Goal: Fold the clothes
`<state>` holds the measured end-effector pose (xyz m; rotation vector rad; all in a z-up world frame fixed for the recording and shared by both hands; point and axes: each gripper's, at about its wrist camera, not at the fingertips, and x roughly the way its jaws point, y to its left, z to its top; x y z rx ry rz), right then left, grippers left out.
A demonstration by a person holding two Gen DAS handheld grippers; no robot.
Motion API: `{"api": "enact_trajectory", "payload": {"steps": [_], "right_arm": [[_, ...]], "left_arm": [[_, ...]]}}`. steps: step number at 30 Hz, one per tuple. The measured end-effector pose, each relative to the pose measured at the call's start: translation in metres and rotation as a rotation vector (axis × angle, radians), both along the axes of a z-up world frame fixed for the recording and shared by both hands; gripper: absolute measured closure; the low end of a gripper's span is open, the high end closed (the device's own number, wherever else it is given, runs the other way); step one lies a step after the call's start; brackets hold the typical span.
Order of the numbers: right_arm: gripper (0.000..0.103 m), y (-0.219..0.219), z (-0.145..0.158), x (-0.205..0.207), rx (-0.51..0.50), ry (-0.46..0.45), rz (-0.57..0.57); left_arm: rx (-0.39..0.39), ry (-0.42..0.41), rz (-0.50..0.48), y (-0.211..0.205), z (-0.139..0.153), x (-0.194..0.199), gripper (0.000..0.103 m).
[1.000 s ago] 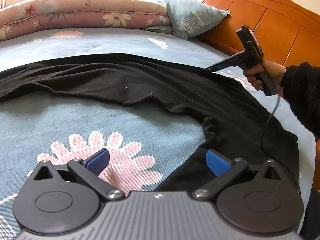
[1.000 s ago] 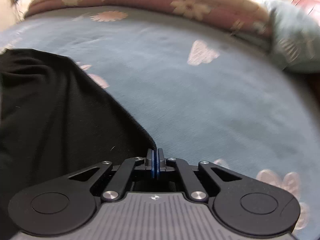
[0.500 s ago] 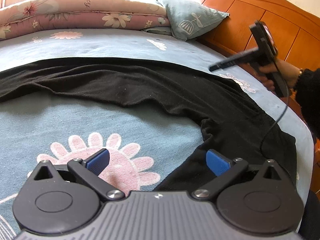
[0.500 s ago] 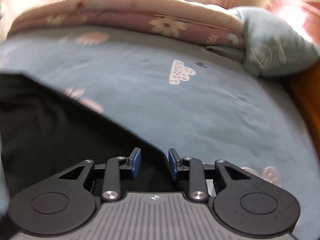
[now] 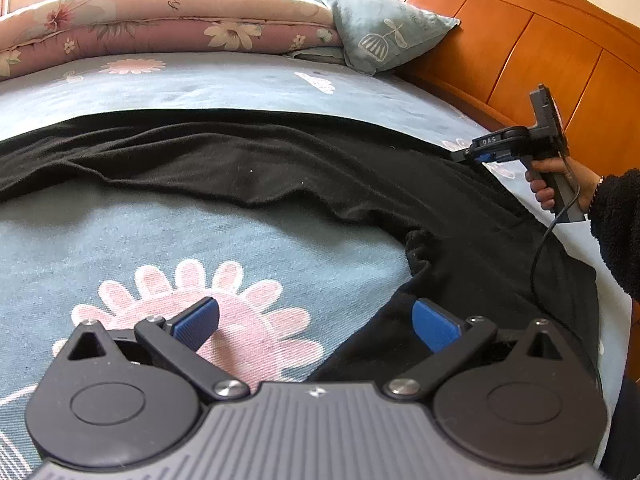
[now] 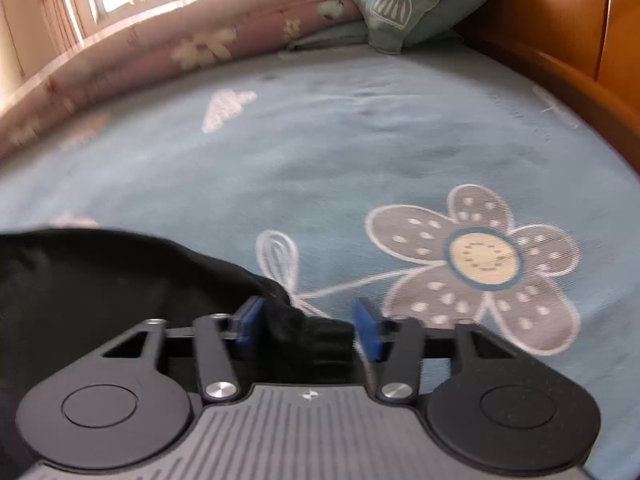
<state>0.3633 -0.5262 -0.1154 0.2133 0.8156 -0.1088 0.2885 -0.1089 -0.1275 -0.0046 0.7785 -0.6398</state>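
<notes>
Black trousers (image 5: 280, 160) lie spread across the blue flowered bedsheet (image 5: 120, 240), one leg running left, the other coming toward me at the lower right. My left gripper (image 5: 316, 322) hovers open over the sheet, its right pad above that near leg's edge, nothing between the pads. My right gripper (image 5: 464, 156), held by a hand (image 5: 552, 184), is at the trousers' far right corner by the headboard. In the right wrist view its jaws (image 6: 308, 326) are partly apart and closing, with the black cloth corner (image 6: 304, 324) lying between the pads.
A folded pink floral quilt (image 5: 160, 28) and a pale blue pillow (image 5: 384, 28) lie along the far side. The wooden headboard (image 5: 540, 40) runs along the right. A black sleeve (image 5: 616, 220) and a dangling cable (image 5: 540, 252) are over the trousers' right part.
The right gripper let go of the trousers' far edge, opened, rolled and moved right toward the headboard, to the cloth's corner. The left gripper stayed put.
</notes>
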Motion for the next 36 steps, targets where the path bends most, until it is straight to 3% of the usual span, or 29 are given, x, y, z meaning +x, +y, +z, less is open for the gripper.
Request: {"api": "enact_trajectory", "payload": {"steps": [3, 9, 13, 15, 19, 22, 27, 31, 33, 36], "right_arm": [[0.075, 0.011, 0.001, 0.002, -0.087, -0.009, -0.004], [0.073, 0.018, -0.004, 0.006, -0.165, -0.047, -0.101], [0.058, 0.026, 0.008, 0.002, -0.195, -0.026, -0.123], [0.057, 0.032, 0.021, -0.008, -0.224, -0.037, -0.12], [0.057, 0.047, 0.032, -0.029, -0.121, -0.005, 0.012], [0.057, 0.064, 0.034, -0.036, -0.11, 0.028, 0.068], [0.057, 0.117, 0.072, -0.031, -0.062, -0.051, 0.207], [0.057, 0.194, 0.108, -0.018, -0.099, -0.097, 0.428], [0.057, 0.236, 0.109, -0.012, -0.156, -0.091, 0.548], [0.057, 0.287, 0.087, -0.01, -0.235, -0.02, 0.694]], "left_arm": [[-0.008, -0.003, -0.003, 0.001, 0.001, -0.001, 0.001], [-0.015, -0.004, -0.001, 0.003, 0.002, -0.001, 0.001], [-0.021, -0.003, -0.005, 0.003, 0.003, -0.001, 0.001], [-0.024, -0.004, -0.004, 0.003, 0.003, -0.001, 0.001], [-0.019, -0.003, -0.004, 0.002, 0.003, -0.001, 0.001], [-0.02, -0.005, -0.003, 0.002, 0.004, -0.001, 0.001], [-0.03, -0.015, 0.028, 0.008, 0.007, 0.0, 0.001], [-0.041, -0.04, 0.089, 0.017, 0.012, 0.002, 0.001], [-0.062, -0.054, 0.133, 0.025, 0.016, 0.003, 0.001], [-0.055, -0.077, 0.19, 0.036, 0.021, 0.005, 0.001]]}}
